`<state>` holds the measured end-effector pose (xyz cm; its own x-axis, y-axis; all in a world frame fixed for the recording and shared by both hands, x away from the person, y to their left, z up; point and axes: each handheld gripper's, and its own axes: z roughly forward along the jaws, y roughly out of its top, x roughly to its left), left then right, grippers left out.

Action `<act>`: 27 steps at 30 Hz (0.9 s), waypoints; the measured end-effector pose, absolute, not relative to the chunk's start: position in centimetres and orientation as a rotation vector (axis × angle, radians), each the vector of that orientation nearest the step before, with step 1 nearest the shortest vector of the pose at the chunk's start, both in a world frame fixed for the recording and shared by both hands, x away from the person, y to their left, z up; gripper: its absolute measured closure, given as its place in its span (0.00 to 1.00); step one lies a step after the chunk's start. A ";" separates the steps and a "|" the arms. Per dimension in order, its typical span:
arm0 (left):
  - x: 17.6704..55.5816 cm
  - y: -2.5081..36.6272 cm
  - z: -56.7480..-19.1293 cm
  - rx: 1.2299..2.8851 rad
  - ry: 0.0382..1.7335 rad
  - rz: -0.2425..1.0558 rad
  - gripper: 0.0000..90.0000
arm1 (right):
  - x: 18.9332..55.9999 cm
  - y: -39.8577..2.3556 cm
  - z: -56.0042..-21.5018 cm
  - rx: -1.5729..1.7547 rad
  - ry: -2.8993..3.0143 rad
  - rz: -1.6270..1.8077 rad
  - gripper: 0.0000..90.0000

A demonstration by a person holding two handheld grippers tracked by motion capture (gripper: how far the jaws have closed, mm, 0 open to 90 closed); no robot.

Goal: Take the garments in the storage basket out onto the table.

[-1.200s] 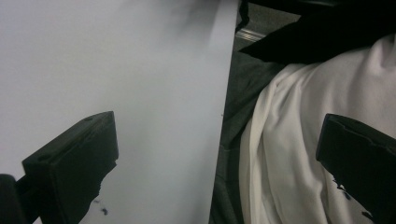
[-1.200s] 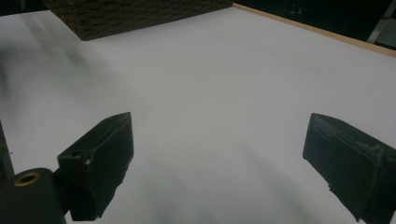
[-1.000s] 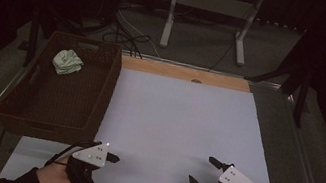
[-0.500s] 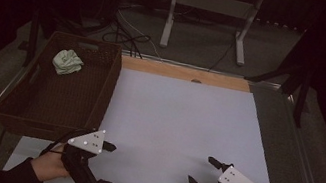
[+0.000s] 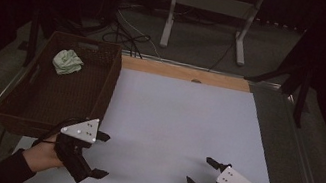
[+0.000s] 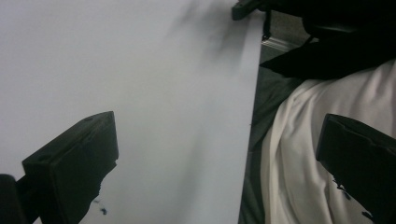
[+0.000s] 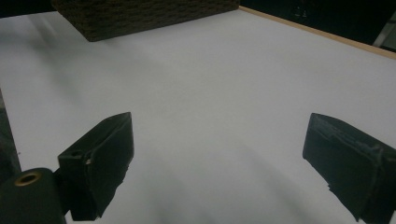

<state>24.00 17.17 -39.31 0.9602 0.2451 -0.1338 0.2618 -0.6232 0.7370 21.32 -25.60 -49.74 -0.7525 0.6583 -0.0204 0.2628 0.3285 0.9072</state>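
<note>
Plainly, both sets of jaws stand wide apart with nothing between them; the left gripper (image 5: 100, 155) hovers at the near left of the white sheet (image 5: 178, 135), just beside the near corner of the brown wicker basket (image 5: 100, 91), its jaws turned toward the sheet's near edge — the left gripper view shows that edge and white cloth beyond it. The right gripper (image 5: 202, 172) sits low at the near right of the sheet, well apart from the other, jaws pointing across the bench (image 5: 184, 73) toward the basket; a hand (image 5: 40, 155) in a dark sleeve holds the left one. Inside the basket, at its far end, lies a crumpled pale green cloth (image 5: 67, 62).
</note>
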 end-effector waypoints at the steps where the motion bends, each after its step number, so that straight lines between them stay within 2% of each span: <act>1: 24.2 17.4 -39.2 2.269 0.361 -0.024 0.00 | 21.3 -25.6 -49.8 0.814 2.215 1.403 0.10; 27: 27.4 23.2 -36.1 2.234 0.528 0.140 0.00 | 21.1 -25.6 -49.6 0.802 2.211 1.438 0.10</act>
